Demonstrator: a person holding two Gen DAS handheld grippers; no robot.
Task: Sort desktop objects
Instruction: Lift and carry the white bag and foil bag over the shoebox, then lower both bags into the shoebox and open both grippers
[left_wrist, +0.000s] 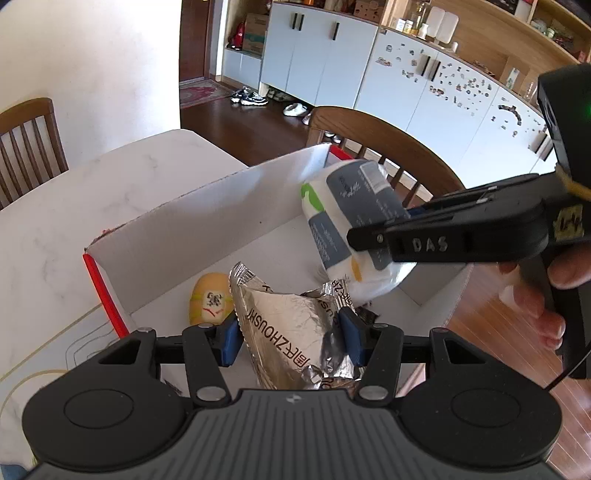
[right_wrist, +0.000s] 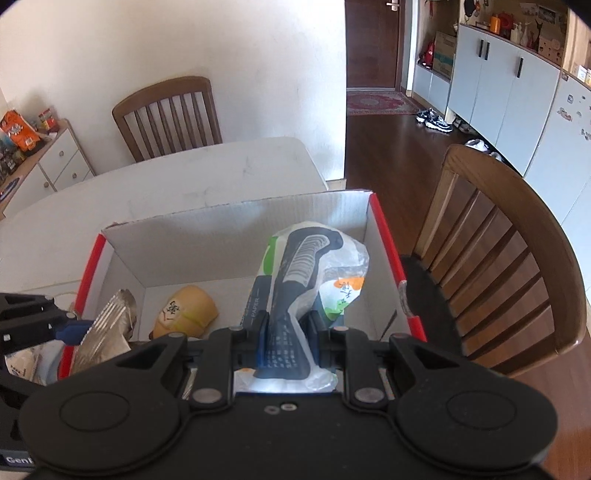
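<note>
A white cardboard box (left_wrist: 192, 221) with red edges stands on the white table; it also shows in the right wrist view (right_wrist: 207, 236). My left gripper (left_wrist: 290, 334) is shut on a crumpled silver foil packet (left_wrist: 288, 321) over the box's near left side; the packet also shows in the right wrist view (right_wrist: 110, 325). My right gripper (right_wrist: 286, 332) is shut on a white tissue pack (right_wrist: 306, 266) with grey and green print, held above the box's right half; the pack also shows in the left wrist view (left_wrist: 351, 221). A yellow cup-shaped toy (left_wrist: 210, 297) lies inside the box, also visible in the right wrist view (right_wrist: 186, 310).
A wooden chair (right_wrist: 498, 258) stands close at the box's right. Another chair (right_wrist: 166, 114) stands at the table's far side. The white marble table (left_wrist: 74, 206) extends left of the box. Cabinets (left_wrist: 332, 55) line the far wall.
</note>
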